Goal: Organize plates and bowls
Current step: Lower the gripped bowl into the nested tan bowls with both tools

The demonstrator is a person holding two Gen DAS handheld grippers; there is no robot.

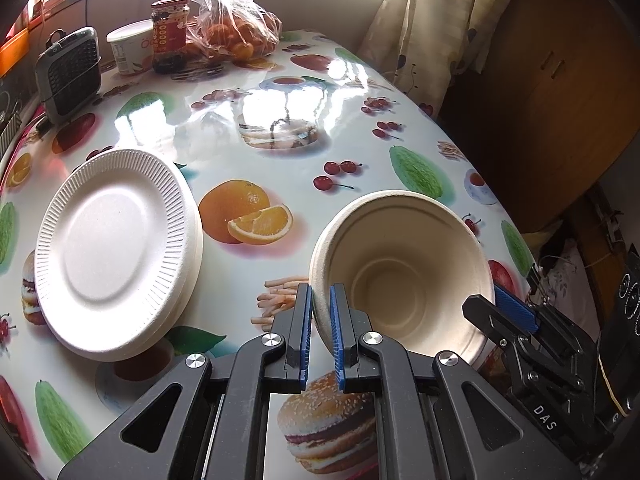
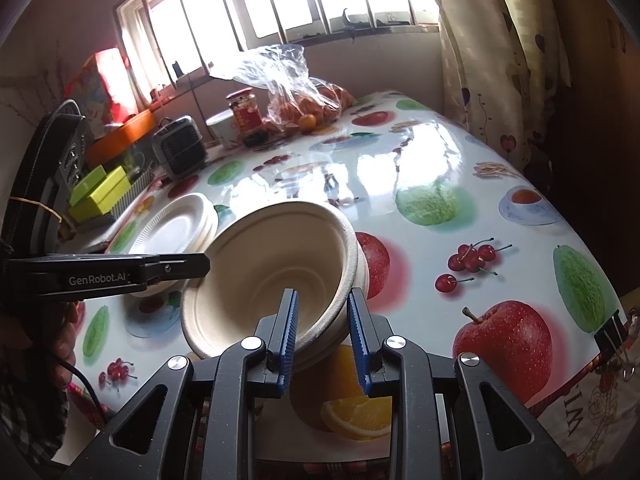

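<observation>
A beige paper bowl (image 1: 400, 264) hangs tilted over the fruit-print table, mouth toward the cameras. My left gripper (image 1: 320, 292) is shut on its near-left rim, one pad inside and one outside. My right gripper (image 2: 322, 300) is shut on the opposite rim; in the right wrist view the bowl (image 2: 264, 268) looks nested with at least one more bowl beneath it. The left gripper (image 2: 192, 264) reaches in from the left there, and the right gripper (image 1: 508, 312) shows at the bowl's right in the left wrist view. A stack of white paper plates (image 1: 116, 252) (image 2: 176, 228) lies left of the bowl.
At the table's far end stand a small grey heater (image 1: 70, 72), a white tub (image 1: 130, 46), a red-labelled jar (image 1: 170, 34) and a plastic bag of oranges (image 1: 236, 36). The table edge (image 1: 516, 224) drops off at right, near a curtain (image 1: 424, 28). A binder clip (image 2: 612, 336) grips the near-right edge.
</observation>
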